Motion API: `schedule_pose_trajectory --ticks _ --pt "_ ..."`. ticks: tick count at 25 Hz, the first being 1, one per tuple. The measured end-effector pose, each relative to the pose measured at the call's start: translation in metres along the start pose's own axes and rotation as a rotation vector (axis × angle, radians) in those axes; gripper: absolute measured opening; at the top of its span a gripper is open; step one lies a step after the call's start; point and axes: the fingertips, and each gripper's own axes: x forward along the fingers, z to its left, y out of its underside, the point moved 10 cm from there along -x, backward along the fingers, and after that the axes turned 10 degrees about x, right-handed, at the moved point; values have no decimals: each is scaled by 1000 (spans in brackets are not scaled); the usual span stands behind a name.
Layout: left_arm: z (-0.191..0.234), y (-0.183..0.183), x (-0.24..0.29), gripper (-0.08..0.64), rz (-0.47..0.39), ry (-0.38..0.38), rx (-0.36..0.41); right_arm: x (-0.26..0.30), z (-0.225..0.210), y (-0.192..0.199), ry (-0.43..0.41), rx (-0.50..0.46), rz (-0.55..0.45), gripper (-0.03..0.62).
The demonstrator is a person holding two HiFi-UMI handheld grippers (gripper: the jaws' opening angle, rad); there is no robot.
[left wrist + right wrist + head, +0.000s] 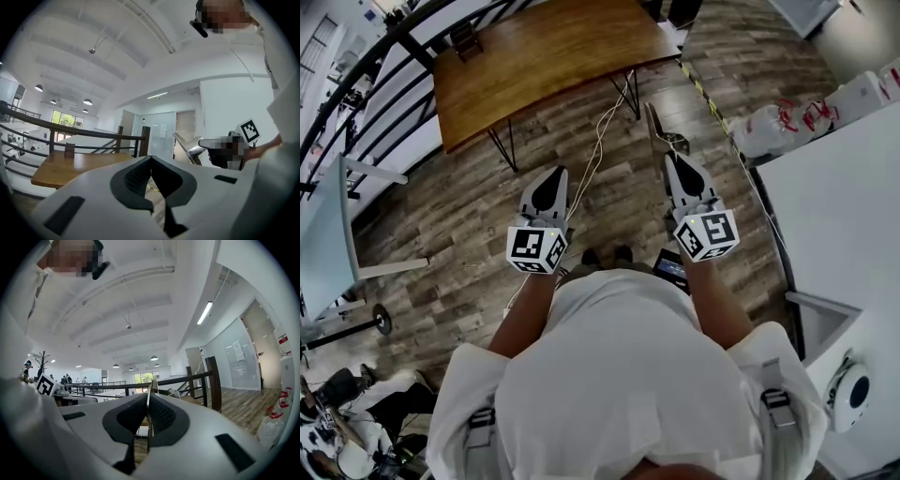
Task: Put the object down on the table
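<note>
My right gripper (pixel 668 161) is shut on a thin, flat, shiny metal piece (pixel 657 127) that sticks out forward past its tips. In the right gripper view that metal piece (pixel 149 398) shows edge-on, pinched between the dark pads. From the left gripper view the metal piece (pixel 186 147) gleams, slanting up to the left. My left gripper (pixel 556 180) is shut with nothing in it, its jaws meeting at the tip (pixel 151 160). Both grippers hang side by side above the wooden floor. A brown wooden table (pixel 539 58) stands ahead, a good way beyond both tips.
A white counter (pixel 848 211) runs along the right, with plastic jugs (pixel 787 124) near its far end. A dark railing (pixel 366 89) curves along the left. A pale cable (pixel 598 141) trails over the floor under the table's black legs (pixel 502 148).
</note>
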Motion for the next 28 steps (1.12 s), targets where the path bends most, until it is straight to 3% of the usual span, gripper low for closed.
schedule_pose_trajectory --ticks 28 --pt "-29 2 26 15 28 -29 -64 -35 -66 -2 22 47 -10 29"
